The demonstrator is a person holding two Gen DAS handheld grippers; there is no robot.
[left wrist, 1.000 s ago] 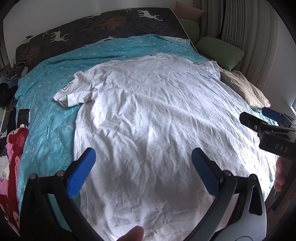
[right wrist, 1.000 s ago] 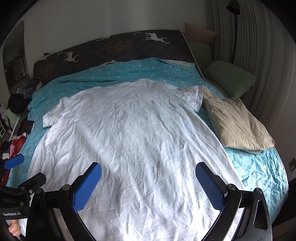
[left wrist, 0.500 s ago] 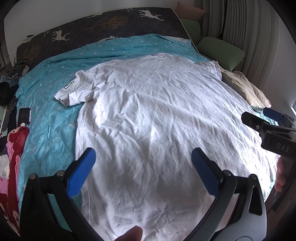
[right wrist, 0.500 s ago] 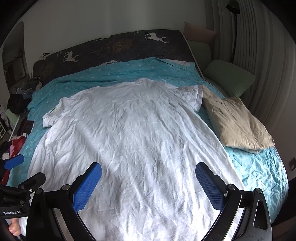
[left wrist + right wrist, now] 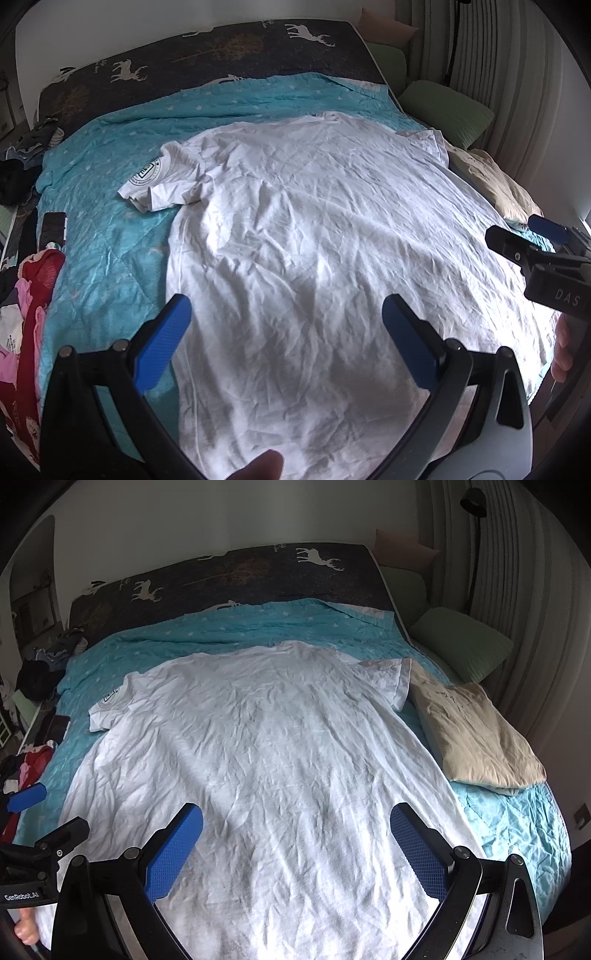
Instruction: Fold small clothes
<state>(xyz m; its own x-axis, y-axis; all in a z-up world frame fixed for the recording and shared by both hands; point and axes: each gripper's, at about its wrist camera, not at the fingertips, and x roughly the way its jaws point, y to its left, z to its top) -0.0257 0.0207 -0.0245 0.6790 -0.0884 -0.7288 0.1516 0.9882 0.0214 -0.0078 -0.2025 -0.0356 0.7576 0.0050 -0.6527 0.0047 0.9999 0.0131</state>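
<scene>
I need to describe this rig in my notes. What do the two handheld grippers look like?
Both match: the left gripper and right gripper have black curved frames with round pivot bolts and blue, cross-hatched fingers. White lettering marks the bodies: "GenRobot.AI" on the left, "DAS" on the right. No cables or sleeves show.

White T-shirt [image 5: 266, 760] near hem cut off behind gripper frames, sleeve badge [image 5: 146, 172] lettering too small, left clothes pile [image 5: 22, 317] cropped.
</scene>
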